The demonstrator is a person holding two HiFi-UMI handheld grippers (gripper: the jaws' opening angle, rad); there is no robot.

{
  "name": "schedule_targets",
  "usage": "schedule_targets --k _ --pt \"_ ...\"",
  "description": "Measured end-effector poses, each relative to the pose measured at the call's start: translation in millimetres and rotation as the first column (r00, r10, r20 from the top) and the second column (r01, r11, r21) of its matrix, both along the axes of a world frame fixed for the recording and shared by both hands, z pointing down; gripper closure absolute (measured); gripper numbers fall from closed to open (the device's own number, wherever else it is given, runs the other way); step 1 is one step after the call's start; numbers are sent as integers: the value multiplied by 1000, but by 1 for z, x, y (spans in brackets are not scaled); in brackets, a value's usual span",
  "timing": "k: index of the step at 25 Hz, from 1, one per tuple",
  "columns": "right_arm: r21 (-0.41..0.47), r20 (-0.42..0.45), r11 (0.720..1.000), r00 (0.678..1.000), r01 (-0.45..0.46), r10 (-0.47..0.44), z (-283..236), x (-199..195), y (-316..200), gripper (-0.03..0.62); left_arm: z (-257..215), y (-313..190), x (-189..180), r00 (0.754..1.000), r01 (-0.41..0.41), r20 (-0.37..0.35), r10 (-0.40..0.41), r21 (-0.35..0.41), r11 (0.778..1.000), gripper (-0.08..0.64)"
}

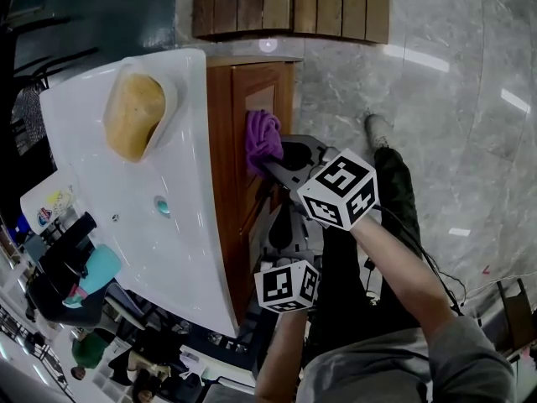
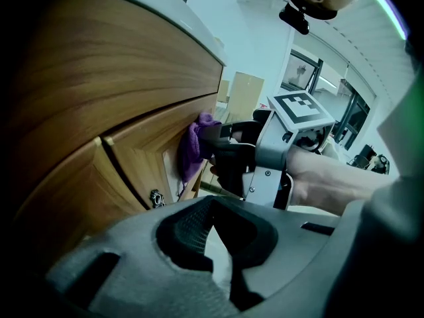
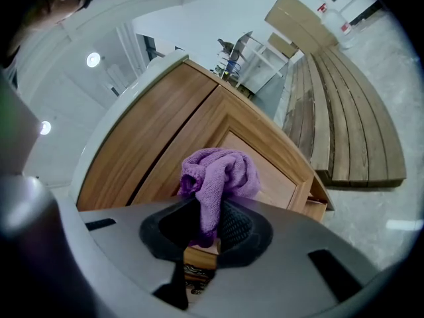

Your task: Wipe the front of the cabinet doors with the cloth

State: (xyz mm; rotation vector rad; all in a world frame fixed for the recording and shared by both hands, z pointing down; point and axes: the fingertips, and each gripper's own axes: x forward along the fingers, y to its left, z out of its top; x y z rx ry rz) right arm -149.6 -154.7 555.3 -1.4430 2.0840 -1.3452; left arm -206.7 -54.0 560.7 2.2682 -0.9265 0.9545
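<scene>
A purple cloth (image 1: 263,137) is pressed against the upper panel of the wooden cabinet door (image 1: 252,99) under the white countertop. My right gripper (image 1: 270,162) is shut on it. In the right gripper view the cloth (image 3: 218,174) bunches out between the pads, right at the door panel (image 3: 265,158). My left gripper (image 1: 281,263) hangs lower, close to the cabinet front and apart from the cloth. Its jaws (image 2: 215,234) look shut with nothing in them. From the left gripper view I see the cloth (image 2: 194,148) against the door (image 2: 132,158), and a small metal knob (image 2: 156,198).
The white countertop (image 1: 134,217) carries a sink with a tan bowl (image 1: 134,116). A slatted wooden bench (image 1: 289,2) stands beyond the cabinet on the marble floor (image 1: 453,99). The person's leg and shoe (image 1: 377,128) are beside the cabinet. Cluttered items lie at the lower left.
</scene>
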Motion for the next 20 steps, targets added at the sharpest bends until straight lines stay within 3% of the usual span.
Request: schedule_targets --k 20 --pt "-85 -16 996 999 26 -28 48 3 -1 529 12 -11 11 1000 -9 8 9 -18 1000 554"
